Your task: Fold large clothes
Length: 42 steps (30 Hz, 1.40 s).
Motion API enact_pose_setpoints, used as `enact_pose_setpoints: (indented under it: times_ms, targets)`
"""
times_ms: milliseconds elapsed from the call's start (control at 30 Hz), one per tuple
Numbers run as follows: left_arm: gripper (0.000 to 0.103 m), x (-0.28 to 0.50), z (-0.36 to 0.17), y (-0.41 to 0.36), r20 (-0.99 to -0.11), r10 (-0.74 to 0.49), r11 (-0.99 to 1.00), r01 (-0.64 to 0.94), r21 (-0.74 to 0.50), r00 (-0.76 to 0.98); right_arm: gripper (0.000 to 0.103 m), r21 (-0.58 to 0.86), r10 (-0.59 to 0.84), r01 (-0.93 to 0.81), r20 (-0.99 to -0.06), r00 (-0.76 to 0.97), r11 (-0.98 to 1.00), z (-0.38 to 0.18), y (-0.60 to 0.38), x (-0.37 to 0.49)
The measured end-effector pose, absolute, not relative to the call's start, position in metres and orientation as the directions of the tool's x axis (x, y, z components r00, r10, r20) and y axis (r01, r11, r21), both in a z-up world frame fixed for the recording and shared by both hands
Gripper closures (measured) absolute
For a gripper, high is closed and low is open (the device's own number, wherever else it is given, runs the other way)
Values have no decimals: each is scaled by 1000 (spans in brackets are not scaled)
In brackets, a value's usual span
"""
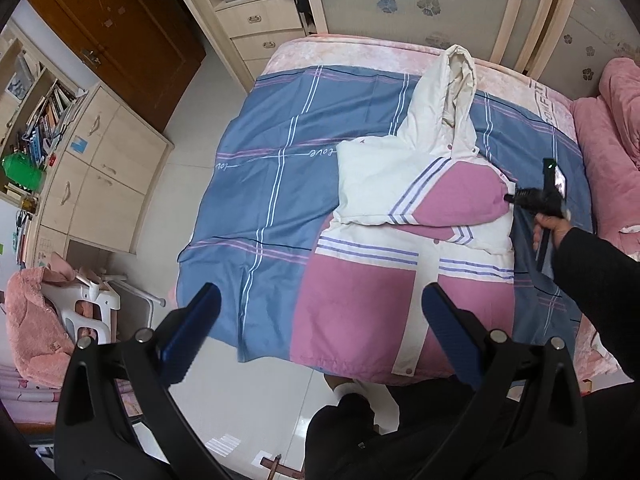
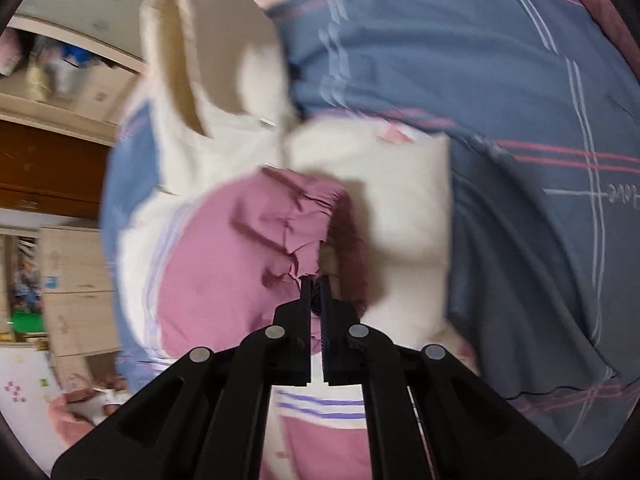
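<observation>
While the left tool (image 1: 320, 332) hangs wide apart over the bed (image 1: 280, 152), a jacket (image 1: 400, 208) lies spread on it.
Further right, the right tool (image 2: 316, 280) is pinched together on the pink sleeve cuff (image 2: 308, 248); puffy, soft and light, it should fold best gripped at cuffs or hem.

Your left wrist view looks down from high above the bed's foot, taking in the whole blue plaid sheet (image 1: 280, 168), with the left gripper (image 1: 320, 316) at the bottom of the frame. Your right wrist view sits very close over the jacket (image 2: 248, 248), the right gripper (image 2: 316, 280) low at centre, somewhat blurred. Both views share the jacket (image 1: 400, 240) and sheet; the left view also shows the right gripper (image 1: 510, 197) at right.
</observation>
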<state>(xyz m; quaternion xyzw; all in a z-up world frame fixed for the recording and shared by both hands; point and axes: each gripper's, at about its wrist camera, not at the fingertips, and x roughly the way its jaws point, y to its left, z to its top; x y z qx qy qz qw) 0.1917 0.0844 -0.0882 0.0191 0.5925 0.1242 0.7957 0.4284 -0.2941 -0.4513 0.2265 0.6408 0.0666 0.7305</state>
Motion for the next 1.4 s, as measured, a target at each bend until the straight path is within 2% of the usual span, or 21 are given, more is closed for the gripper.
enact_pose_setpoints:
  times_ms: [133,367,467,533,567,600,667,700,833,1000,1200,1400]
  targets:
    - [2,186,-86,86,-937,224,967,-182,179,266,100,316,292,198,-946,141,928,-463,-300,416]
    - [2,181,-82,91,-937,210,965,-213,153,278,100,263,231,237,-960,156,935,-450,-317,387]
    - [2,181,-80,88,-935,202,969,-200,146,292,94,300,268,287,-952,147,910,-463,-325,387]
    - [2,182,-80,83,-934,193,973,-182,142,301,61,264,231,271,-962,149,926,-460,-322,389]
    - [2,184,-79,81,-934,187,975,-171,140,306,38,224,190,262,-970,151,939,-454,-321,389]
    - [2,185,-78,78,-933,184,977,-165,138,309,35,201,159,264,-972,172,943,-445,-321,389]
    - [2,186,-74,74,-929,168,981,-145,126,328,34,128,83,260,-980,179,957,-424,-321,384]
    - [2,186,-72,71,-926,161,983,-135,122,340,30,116,72,263,-983,172,958,-420,-321,384]
    - [2,183,-65,65,-917,128,990,-98,97,377,27,137,89,271,-980,181,953,-387,-317,358]
    - [2,175,-63,63,-911,74,997,-56,56,406,27,161,115,180,-963,242,970,-324,-287,309]
    - [2,154,-76,65,-910,2,1000,3,4,415,27,140,99,108,-942,322,984,-230,-250,222]
    - [2,109,-85,69,-892,-83,995,91,-47,445,27,92,33,114,-896,443,989,-154,-219,120]
